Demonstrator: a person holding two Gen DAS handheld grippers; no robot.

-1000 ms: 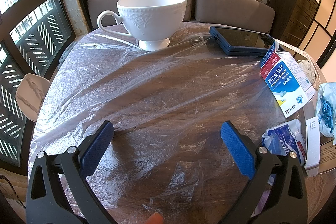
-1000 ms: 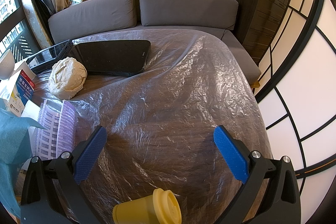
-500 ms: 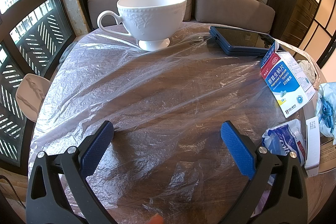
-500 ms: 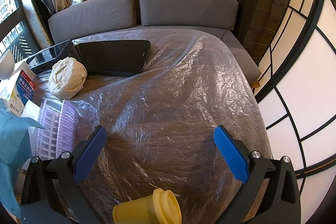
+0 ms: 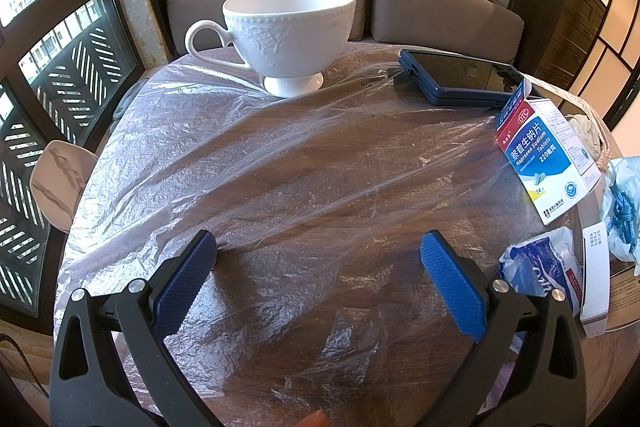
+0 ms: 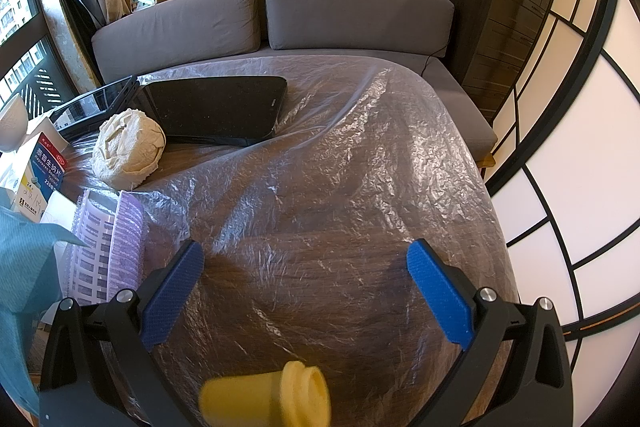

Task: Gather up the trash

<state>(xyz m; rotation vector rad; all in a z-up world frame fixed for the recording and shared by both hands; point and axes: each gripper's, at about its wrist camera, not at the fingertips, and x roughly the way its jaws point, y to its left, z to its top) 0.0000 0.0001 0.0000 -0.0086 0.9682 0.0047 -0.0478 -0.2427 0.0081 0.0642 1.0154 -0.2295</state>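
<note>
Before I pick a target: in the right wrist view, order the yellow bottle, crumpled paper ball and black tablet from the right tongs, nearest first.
1. Yellow bottle, just below the open right tongs.
2. Crumpled paper ball, far left.
3. Black tablet, beyond it, by the sofa.

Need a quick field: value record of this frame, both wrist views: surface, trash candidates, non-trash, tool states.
surface: round table under a clear plastic sheet
trash candidates: crumpled paper ball; medicine box, top flap open; crumpled blue-white wrapper; printed leaflet
non-trash: white teacup, upright; blue-cased tablet; black tablet
near right tool: yellow cup, blurred, on its side
left tool: open, empty
right tool: open, empty
</note>
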